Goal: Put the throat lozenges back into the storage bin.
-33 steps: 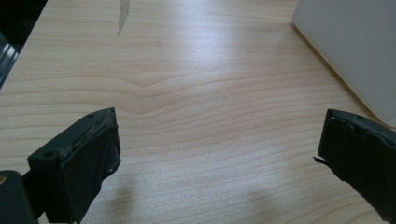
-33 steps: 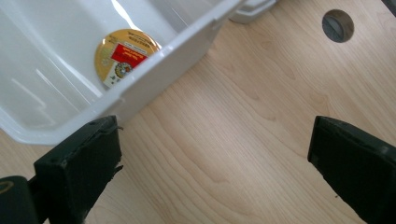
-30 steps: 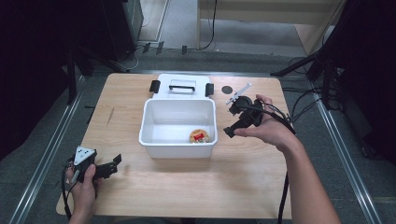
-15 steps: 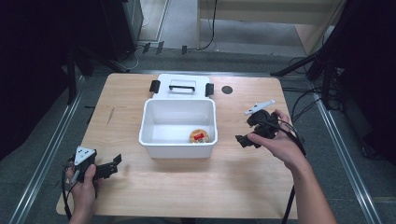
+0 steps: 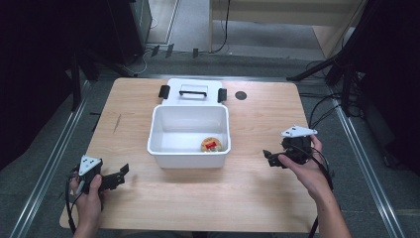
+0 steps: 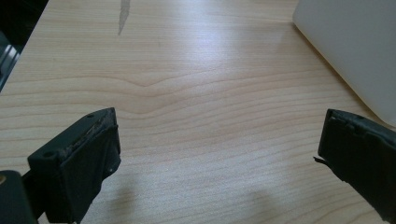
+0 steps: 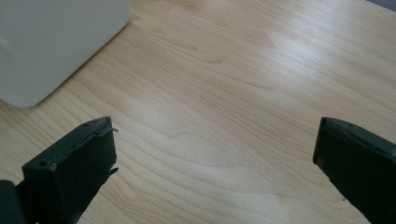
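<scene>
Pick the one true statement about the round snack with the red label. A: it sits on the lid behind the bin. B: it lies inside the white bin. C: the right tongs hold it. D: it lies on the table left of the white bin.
B: the round snack lies on the floor of the white bin, toward its near right corner, while the right tongs stand open and empty over bare table.

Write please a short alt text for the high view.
A white bin on a wooden table holds a small round item; its lid lies behind. The open left gripper and right gripper hold nothing.
</scene>
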A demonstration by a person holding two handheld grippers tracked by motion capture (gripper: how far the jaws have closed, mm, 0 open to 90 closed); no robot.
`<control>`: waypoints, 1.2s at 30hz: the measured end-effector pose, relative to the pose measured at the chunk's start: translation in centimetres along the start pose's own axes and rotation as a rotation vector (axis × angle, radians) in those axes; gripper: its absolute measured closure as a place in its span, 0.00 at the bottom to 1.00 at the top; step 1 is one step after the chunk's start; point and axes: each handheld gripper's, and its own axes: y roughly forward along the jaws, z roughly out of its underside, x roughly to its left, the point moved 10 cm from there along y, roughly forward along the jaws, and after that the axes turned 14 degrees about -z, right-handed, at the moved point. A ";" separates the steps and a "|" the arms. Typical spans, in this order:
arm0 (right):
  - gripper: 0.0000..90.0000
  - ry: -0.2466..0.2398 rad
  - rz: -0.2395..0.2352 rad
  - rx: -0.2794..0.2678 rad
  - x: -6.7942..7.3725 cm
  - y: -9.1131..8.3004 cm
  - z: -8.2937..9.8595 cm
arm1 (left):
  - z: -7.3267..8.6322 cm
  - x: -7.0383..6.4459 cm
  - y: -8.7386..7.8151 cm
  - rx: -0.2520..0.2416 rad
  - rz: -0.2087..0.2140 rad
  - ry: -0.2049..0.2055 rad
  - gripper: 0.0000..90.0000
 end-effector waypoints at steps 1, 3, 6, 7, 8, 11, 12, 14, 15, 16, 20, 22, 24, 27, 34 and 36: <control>0.00 0.006 0.002 -0.013 -0.2 -0.1 0.3 | 0.0 0.0 0.0 0.000 0.000 0.000 0.00; 0.00 0.018 0.013 -0.035 -0.4 -0.2 1.0 | 0.0 0.0 0.0 0.001 0.002 -0.002 0.00; 0.00 0.032 0.023 -0.061 -0.8 -0.3 2.2 | 0.0 0.0 0.0 -0.001 0.001 -0.001 0.00; 0.00 0.032 0.023 -0.061 -0.8 -0.3 2.2 | 0.0 0.0 0.0 -0.001 0.001 -0.001 0.00; 0.00 0.050 0.023 -0.079 -1.1 -0.4 3.3 | 0.0 0.0 0.0 -0.001 0.000 0.001 0.00; 0.00 0.068 0.026 -0.101 -1.4 -0.5 4.5 | 0.0 0.0 0.0 -0.001 0.000 0.001 0.00; 0.00 0.068 0.031 -0.106 -1.5 -0.5 4.9 | 0.0 0.0 0.0 -0.001 0.000 0.001 0.00; 0.00 0.094 0.035 -0.112 -1.7 -0.6 6.1 | 0.0 0.0 0.0 -0.002 0.000 0.001 0.00; 0.00 0.096 0.042 -0.116 -1.8 -0.6 6.4 | 0.0 0.0 0.0 -0.002 0.000 0.001 0.00; 0.00 0.107 0.041 -0.124 -1.9 -0.7 6.9 | 0.0 0.0 0.0 -0.002 0.000 0.001 0.00; 0.00 0.135 0.046 -0.141 -2.3 -1.3 8.5 | 0.0 0.0 -0.1 -0.003 0.000 0.001 0.00; 0.00 0.147 0.052 -0.140 -2.6 -1.6 9.4 | 0.0 0.0 -0.1 -0.003 0.000 0.002 0.00; 0.00 0.158 0.061 -0.135 -2.8 -1.8 10.2 | 0.0 0.0 -0.1 -0.004 0.000 0.002 0.00; 0.00 0.180 0.073 -0.143 -3.0 -2.1 11.1 | 0.0 -0.1 -0.1 -0.006 -0.001 0.001 0.00; 0.00 0.181 0.094 -0.191 -3.0 -3.3 12.0 | 0.0 -0.1 -0.1 -0.007 -0.001 0.001 0.00; 0.00 0.184 0.097 -0.206 -2.9 -3.6 12.1 | 0.0 -0.1 -0.1 -0.005 0.000 0.001 0.00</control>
